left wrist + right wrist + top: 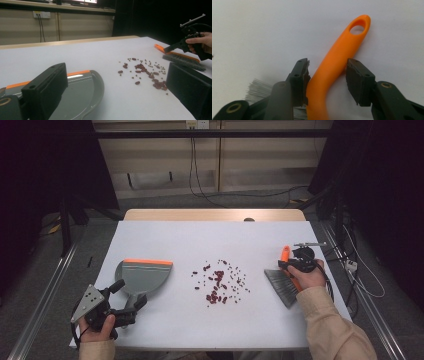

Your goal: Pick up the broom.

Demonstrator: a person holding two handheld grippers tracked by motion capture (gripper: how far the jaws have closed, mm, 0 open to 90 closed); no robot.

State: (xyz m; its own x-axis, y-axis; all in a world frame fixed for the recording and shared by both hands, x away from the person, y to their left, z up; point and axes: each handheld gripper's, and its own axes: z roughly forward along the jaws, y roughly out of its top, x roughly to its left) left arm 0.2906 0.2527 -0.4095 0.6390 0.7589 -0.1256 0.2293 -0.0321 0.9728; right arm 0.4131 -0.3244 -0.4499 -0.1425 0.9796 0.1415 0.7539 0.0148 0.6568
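Gripping the brush handle before sweeping

Right gripper (pixel 327 82) straddling orange brush handle (pixel 337 62), left pad touching, right pad apart: not yet clenched. Close fully on mid-handle, keeping bristles (pixel 281 287) flat on table (pixel 165 235). Left gripper (pixel 131 307) released, at dustpan (pixel 142 276) handle. Scattered beans (pixel 218 281) between brush and dustpan.

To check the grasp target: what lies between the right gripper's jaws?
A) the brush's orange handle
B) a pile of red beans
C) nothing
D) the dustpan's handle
A: in the right gripper view the brush's orange handle lies between the jaws of the right gripper.
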